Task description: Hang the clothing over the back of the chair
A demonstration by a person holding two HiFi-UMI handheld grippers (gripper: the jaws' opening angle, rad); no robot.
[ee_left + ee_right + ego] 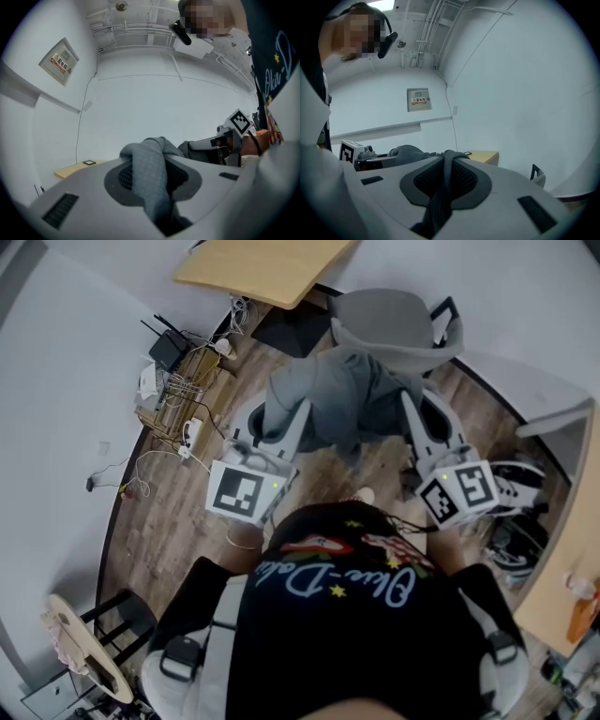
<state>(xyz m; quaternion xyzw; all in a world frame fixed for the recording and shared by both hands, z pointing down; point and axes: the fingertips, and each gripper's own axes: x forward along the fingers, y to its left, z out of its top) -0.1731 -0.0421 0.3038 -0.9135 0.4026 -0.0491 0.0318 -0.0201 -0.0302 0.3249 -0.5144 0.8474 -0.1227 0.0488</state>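
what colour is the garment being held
The garment is grey with a fine grid weave, clearest in the left gripper view.

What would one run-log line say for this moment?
left gripper: shut on garment | right gripper: shut on garment | chair: not yet draped

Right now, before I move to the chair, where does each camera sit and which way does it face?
Head view: head-mounted, looking steeply down at the clothing and chair; shows the black shirt, left gripper and right gripper.
Left gripper view: on the left gripper, level along its jaws toward a white wall; black shirt at right.
Right gripper view: on the right gripper, level toward a wall corner; person at left.
Shared: both gripper views show clothing pinched in their own jaws, plus the other gripper.
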